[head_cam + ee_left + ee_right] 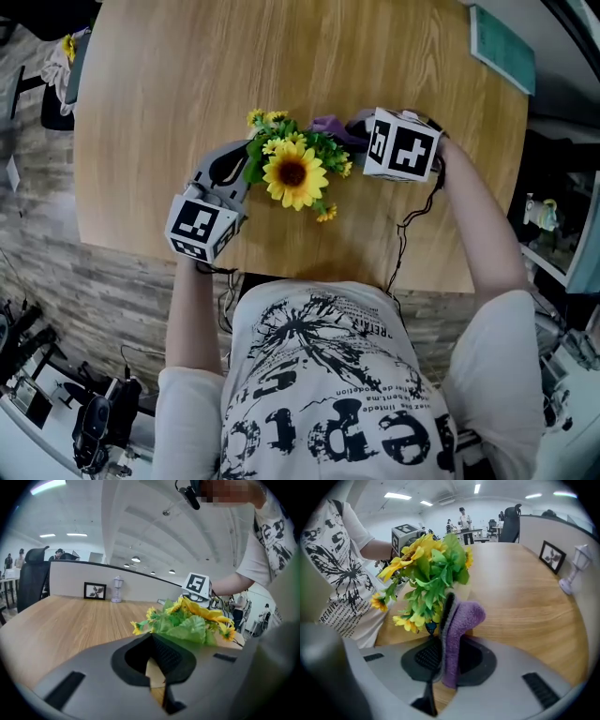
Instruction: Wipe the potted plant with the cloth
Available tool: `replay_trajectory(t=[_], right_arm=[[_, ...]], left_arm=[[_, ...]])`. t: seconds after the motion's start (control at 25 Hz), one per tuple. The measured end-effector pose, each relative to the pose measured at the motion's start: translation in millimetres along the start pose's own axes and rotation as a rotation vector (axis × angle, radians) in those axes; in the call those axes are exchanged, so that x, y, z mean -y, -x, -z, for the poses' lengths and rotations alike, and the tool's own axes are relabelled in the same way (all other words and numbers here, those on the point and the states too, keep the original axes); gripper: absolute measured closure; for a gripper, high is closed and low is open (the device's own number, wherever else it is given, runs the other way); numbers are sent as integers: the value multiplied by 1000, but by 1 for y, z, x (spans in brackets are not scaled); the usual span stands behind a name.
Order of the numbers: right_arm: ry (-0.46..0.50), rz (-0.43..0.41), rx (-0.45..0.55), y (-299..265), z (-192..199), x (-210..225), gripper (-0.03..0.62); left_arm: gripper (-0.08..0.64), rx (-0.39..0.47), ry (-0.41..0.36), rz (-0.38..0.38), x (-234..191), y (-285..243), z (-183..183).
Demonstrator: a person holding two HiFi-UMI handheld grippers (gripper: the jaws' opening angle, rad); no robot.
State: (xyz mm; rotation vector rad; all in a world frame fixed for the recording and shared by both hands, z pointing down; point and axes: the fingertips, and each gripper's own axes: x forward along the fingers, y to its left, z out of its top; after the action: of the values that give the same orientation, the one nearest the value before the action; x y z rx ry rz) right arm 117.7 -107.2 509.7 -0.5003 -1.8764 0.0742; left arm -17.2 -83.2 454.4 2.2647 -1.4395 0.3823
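Note:
The potted plant (295,173), a bunch of sunflowers with green leaves, stands near the front middle of the wooden table (187,84); its pot is hidden under the leaves. My right gripper (351,127) is shut on a purple cloth (459,625), and the cloth's folded top touches the leaves on the plant's (431,573) right side. In the head view the cloth (328,125) shows just behind the flowers. My left gripper (246,167) rests at the plant's left side with its jaws shut (157,665); nothing shows between them. The plant (192,623) rises just beyond its tips.
A small framed picture (95,590) and a white lantern (117,582) stand at the table's far edge against a partition. A teal board (502,47) lies off the table's right corner. A black cable (403,234) hangs over the near edge. An office chair (33,581) stands left.

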Motion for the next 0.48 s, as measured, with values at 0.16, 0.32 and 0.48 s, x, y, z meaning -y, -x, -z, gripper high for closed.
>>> replay_trajectory(t=[0.16,0.32,0.48], right_arm=[[-64,181,26,20,6,32,518],[-138,392,123,52,5,60,518],[-253,514,311,84,-17,73,518]], left_arm=[[557,-15,11,-22,-2,1,0],[557,9,43,-55,1,8,-3],[557,56,42,-104,5,19,-16]])
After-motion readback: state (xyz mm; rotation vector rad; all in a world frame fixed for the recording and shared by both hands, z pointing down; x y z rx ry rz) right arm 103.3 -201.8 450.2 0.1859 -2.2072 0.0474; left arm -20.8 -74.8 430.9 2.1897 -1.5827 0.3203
